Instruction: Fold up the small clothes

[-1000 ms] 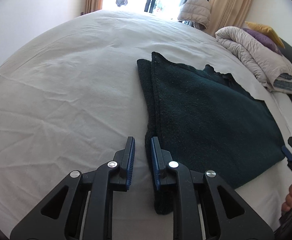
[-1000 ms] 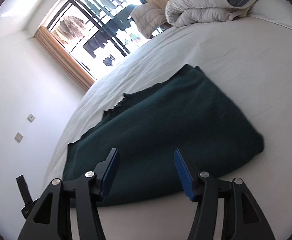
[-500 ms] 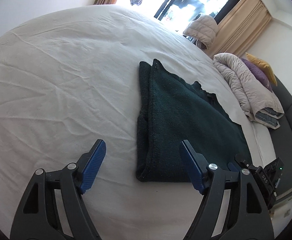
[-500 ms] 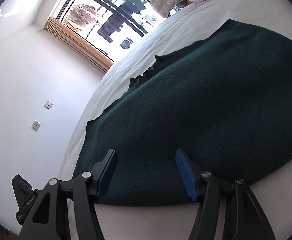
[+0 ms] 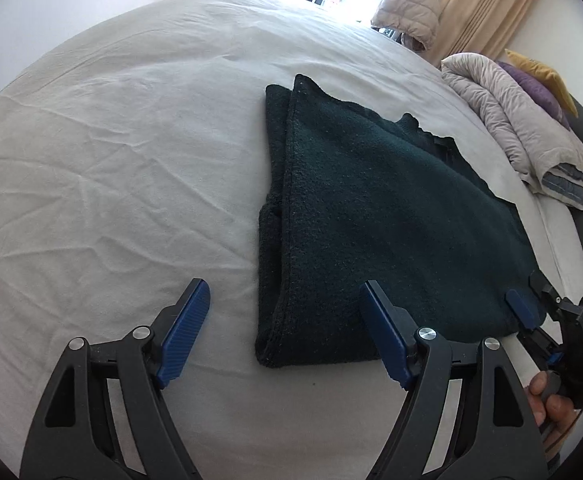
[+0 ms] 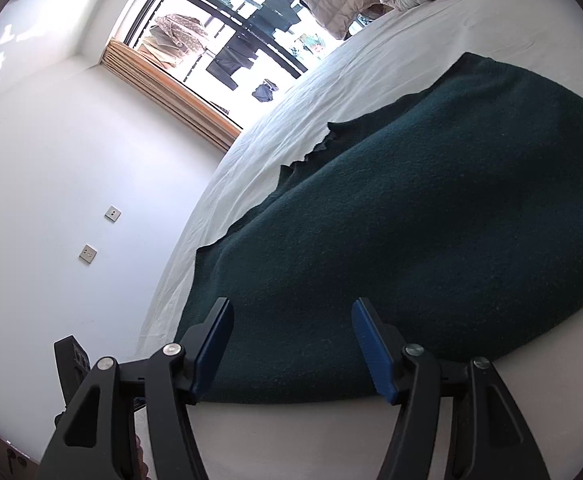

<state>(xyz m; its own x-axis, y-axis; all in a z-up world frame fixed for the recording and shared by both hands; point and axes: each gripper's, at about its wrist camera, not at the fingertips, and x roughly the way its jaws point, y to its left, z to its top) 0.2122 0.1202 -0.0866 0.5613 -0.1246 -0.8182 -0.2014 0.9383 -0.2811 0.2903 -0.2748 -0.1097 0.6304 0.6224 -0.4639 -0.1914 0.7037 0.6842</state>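
Note:
A dark green folded garment (image 5: 379,216) lies flat on the white bed sheet (image 5: 111,168). My left gripper (image 5: 283,308) is open and empty, hovering just above the garment's near left corner. My right gripper (image 6: 291,320) is open and empty, with its jaws over the garment's (image 6: 411,220) near edge. The right gripper also shows in the left wrist view (image 5: 531,312) at the garment's near right corner, with the holder's fingers under it.
A rolled grey duvet (image 5: 511,120) with purple and yellow pillows lies at the bed's far right. A padded jacket (image 5: 407,12) hangs by the curtains and window. A white wall with switch plates (image 6: 87,254) is to the left of the bed.
My left gripper opened wide and pulled back from the garment's left edge, which now lies flat. My right gripper moved closer, low over the garment's near edge.

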